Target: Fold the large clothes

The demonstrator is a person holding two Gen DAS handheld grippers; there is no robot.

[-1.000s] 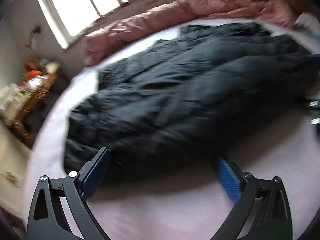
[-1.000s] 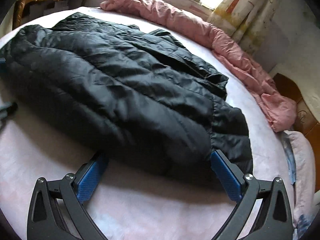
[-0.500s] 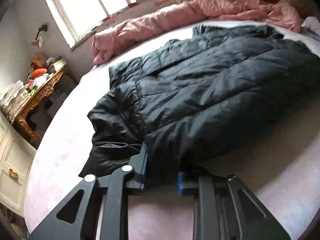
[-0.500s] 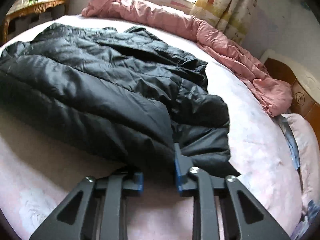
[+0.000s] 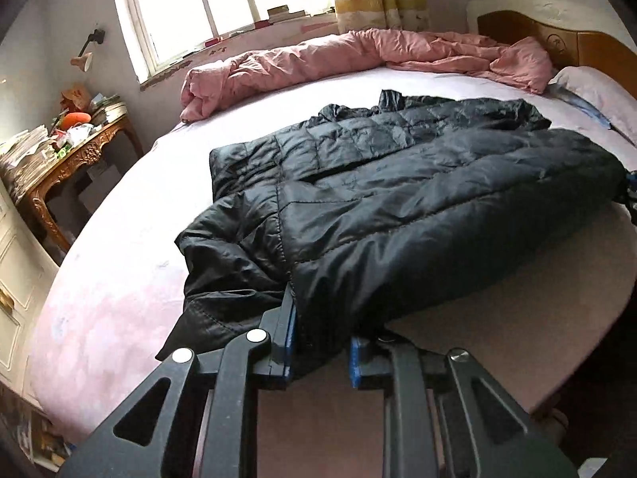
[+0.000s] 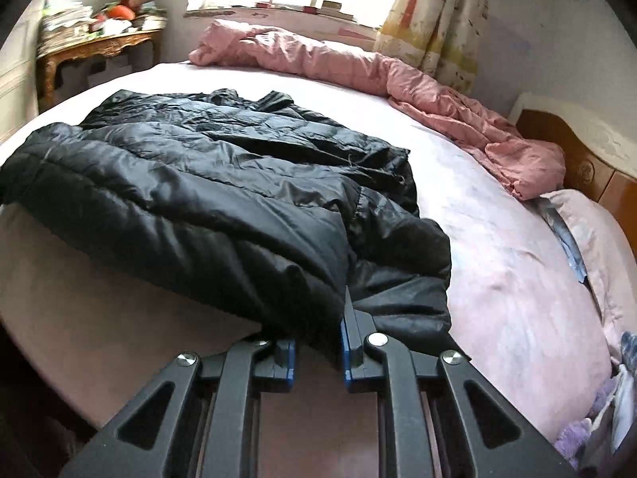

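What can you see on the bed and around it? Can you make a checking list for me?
Surface: bed with a pale pink sheet.
Job's things: black puffy jacket spread on the bed, its near edge lifted.
Clutter: pink duvet bunched along the far side; pillow by the headboard.
Grippers: left tool shut on the jacket's near edge; right tool shut on the same edge, further along.
Cables: nothing seen.
Surroundings: window, patterned curtain, wooden side table piled with papers, wooden headboard.

No legible text anywhere.
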